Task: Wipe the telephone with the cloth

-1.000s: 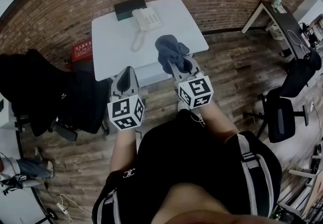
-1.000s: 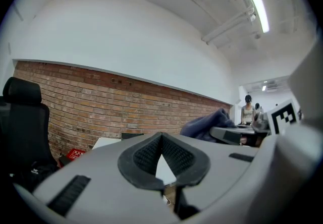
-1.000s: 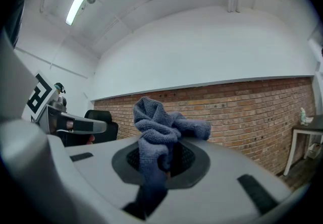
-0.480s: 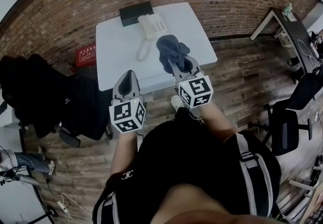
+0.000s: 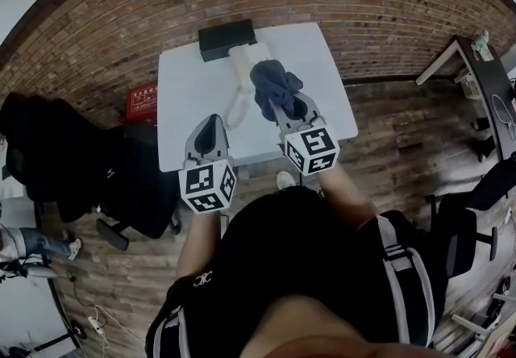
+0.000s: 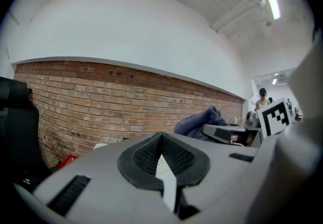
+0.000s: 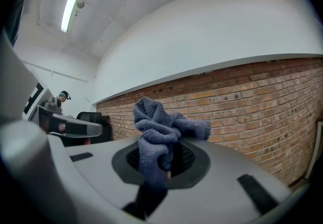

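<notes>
While right gripper [image 5: 284, 108] pinches cloth [image 5: 272, 84], telephone [image 5: 242, 56] lies just beyond, table [image 5: 184, 106] far edge; left gripper [image 5: 210, 124] pressed together, empty

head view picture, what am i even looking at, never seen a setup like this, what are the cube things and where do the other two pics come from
There is no robot here. A person wears a camera on the head that looks steeply down, and holds a hand-held gripper in each hand. The cube with square markers on each one is part of that gripper.

The other two pictures come from a camera riding on each gripper, looking along its two jaws.

The left hand-held gripper is shut and holds nothing. The right hand-held gripper is shut on a dark grey-blue cloth.

On the white table lies a white telephone, partly hidden by the cloth in the head view. A black box sits at the table's far edge.
</notes>
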The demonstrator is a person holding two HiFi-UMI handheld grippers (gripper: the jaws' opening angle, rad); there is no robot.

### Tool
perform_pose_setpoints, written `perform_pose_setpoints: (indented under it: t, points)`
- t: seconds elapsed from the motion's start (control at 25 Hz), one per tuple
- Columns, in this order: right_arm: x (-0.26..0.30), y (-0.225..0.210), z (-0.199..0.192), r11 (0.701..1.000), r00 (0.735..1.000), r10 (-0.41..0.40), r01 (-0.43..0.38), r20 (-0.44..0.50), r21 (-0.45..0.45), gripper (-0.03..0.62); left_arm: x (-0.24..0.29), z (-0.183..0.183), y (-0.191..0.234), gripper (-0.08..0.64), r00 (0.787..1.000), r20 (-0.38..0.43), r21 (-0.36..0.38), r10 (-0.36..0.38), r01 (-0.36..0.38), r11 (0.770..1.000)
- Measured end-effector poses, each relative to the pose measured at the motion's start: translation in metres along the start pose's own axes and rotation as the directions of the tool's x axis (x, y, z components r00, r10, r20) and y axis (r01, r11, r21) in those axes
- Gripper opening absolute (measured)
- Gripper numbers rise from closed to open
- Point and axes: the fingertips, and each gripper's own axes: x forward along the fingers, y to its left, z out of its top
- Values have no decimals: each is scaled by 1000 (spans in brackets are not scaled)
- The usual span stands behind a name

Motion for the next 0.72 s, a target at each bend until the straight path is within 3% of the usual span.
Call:
perform_pose_setpoints:
  t: [0.4, 0.72]
  points:
    - [87, -73, -8, 995, 994, 98, -97, -46, 23, 28, 98, 5, 7, -3, 995, -46, -25, 93, -94, 995]
    - [165, -98, -38, 977, 967, 212, -213, -143, 6, 28, 140, -6, 28, -3, 977, -106, -46, 186, -192, 980]
